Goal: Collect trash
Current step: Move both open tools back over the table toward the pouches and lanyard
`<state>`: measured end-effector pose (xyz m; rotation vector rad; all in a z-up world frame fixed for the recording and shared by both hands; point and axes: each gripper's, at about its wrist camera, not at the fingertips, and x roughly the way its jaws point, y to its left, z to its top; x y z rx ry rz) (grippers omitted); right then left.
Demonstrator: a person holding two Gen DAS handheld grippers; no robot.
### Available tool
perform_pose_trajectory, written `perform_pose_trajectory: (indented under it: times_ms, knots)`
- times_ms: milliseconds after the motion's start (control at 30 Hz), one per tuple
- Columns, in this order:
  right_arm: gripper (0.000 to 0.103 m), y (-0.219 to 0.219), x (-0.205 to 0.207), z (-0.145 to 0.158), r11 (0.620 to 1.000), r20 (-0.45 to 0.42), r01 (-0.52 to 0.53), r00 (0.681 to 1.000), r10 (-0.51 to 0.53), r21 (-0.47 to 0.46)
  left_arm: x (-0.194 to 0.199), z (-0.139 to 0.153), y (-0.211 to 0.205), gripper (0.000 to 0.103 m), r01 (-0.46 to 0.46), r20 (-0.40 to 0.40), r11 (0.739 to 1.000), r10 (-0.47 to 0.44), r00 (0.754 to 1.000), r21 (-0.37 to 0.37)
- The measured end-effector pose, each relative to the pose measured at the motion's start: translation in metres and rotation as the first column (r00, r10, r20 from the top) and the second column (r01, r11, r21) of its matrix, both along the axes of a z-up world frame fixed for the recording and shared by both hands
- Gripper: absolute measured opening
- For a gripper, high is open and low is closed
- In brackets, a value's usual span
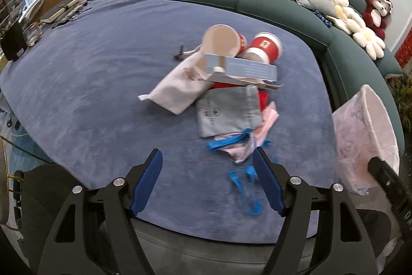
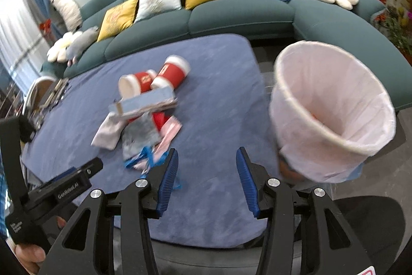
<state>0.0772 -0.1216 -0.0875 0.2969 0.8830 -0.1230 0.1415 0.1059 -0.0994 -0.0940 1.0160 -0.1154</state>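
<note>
Left gripper (image 1: 207, 164) spread wide, nothing between its pads; trash pile (image 1: 221, 94) mid-table — two red cups (image 2: 154, 79) tipped over, empty. Right gripper (image 2: 207, 161) open, empty. Far right, lined bin (image 2: 332, 115) — contents unclear.

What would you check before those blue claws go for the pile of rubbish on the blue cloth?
1. Left gripper empty and open: ok, nothing between its fingers.
2. Right gripper empty and open: ok.
3. Trash pile within view: ok; two red cups, a flat blue box and cloth pouches lie together.
4. Blue ribbon nearest the left gripper: ok.
5. Bin lined and open: ok, beside the table.
6. Bin has room: cannot tell, its bottom is hidden.
</note>
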Motion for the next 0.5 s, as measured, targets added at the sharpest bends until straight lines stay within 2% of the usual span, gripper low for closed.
perform_pose_trajectory:
  times_ms: [167, 500]
  knots:
    - [0.051, 0.025, 0.012, -0.013, 0.999, -0.033, -0.052, 0.998, 0.052, -0.009, 0.003, -0.003, 0.013, 0.069, -0.018, 0.014, 1.0, 0.018, 1.0, 0.013]
    - [0.052, 0.062, 0.044, -0.042, 0.994, -0.099, -0.106, 0.989, 0.108, 0.028, 0.015, -0.012, 0.04, 0.069, -0.059, 0.022, 0.997, 0.059, 0.998, 0.043]
